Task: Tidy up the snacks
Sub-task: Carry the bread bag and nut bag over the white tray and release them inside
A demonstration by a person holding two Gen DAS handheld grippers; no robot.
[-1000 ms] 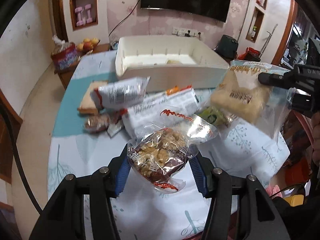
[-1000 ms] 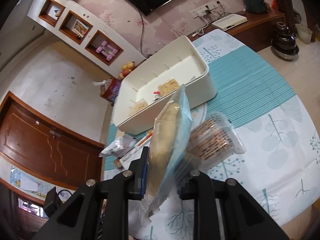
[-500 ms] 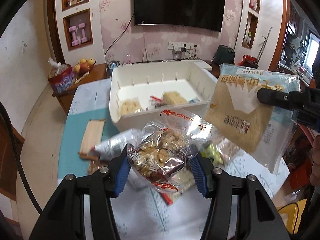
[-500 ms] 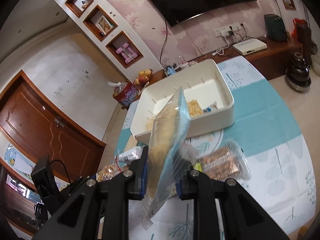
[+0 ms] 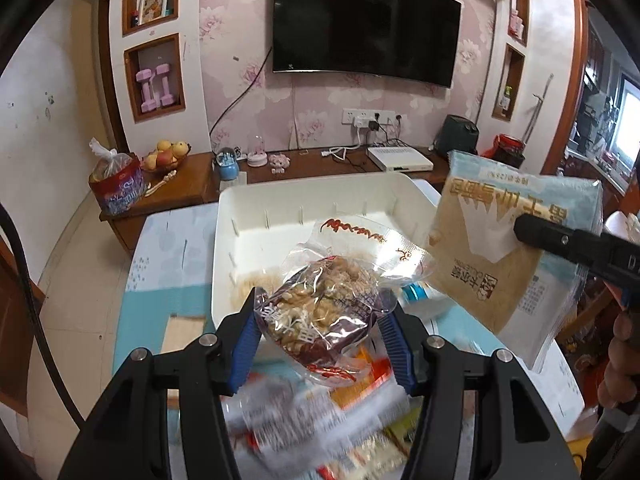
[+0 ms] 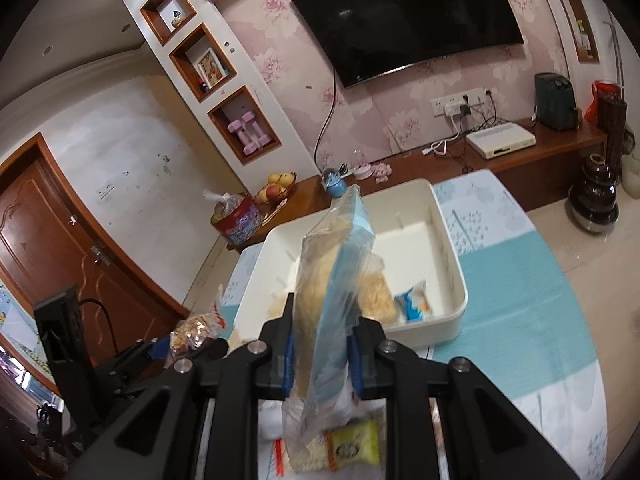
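Now two grippers, each clamping one packet: left gripper (image 5: 320, 334) brown snack bag (image 5: 324, 312), right gripper (image 6: 320, 354) blue packet (image 6: 336, 280).

A lived-in home living room is shown here. Straight ahead of the claw, a big flat TV (image 5: 366, 26) is mounted on pink floral wallpaper (image 5: 236, 48), with a low wooden sideboard (image 5: 312, 164) set under it (cables and a white set-top box (image 5: 400, 159) are parked there). Up and to the left, wall niches (image 5: 154, 74) are filled with pink dumbbells (image 5: 154, 88) and a framed picture (image 5: 153, 2). A fruit bowl (image 5: 166, 156) is kept further left, and a panelled wooden door (image 6: 60, 236) is seen far left.
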